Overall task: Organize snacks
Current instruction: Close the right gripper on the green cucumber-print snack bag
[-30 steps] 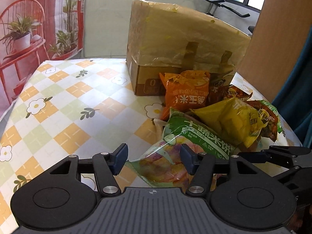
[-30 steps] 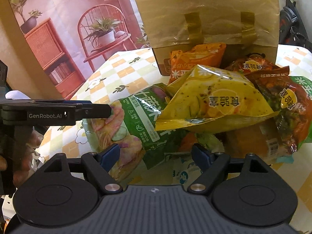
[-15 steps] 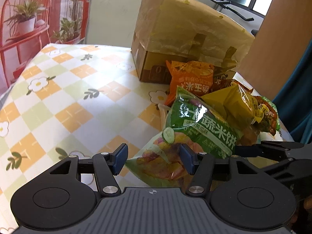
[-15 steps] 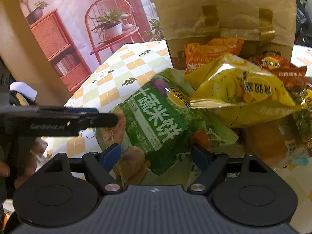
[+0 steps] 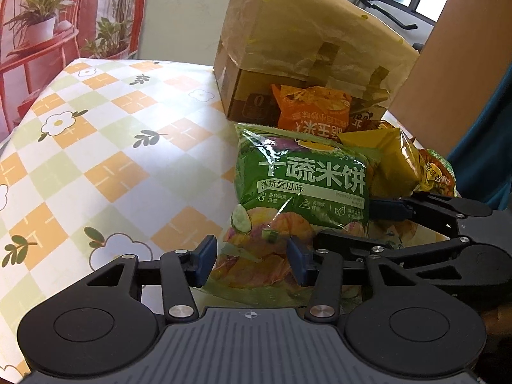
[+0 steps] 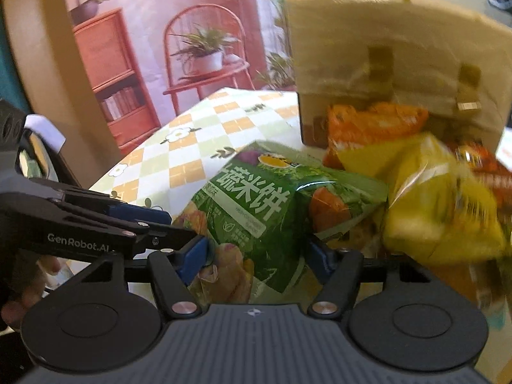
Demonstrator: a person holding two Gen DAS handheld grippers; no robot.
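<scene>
A green rice-cracker bag stands tilted up at the front of a snack pile; it also shows in the right wrist view. My left gripper has its jaws around the bag's lower edge, with the blue pads a little apart from it. My right gripper has its jaws around the same bag from the other side, and the bag fills the gap. Behind lie a yellow bag and an orange bag. The yellow bag is blurred in the right wrist view.
A paper-covered cardboard box stands behind the pile on a checked floral tablecloth. More red and green bags lie at the right table edge. A wooden panel stands behind on the right.
The green bag has been raised from lying flat to tilted upright between both grippers. Both grippers have closed in on it and the right one's jaws have narrowed. The yellow bag slid right.
</scene>
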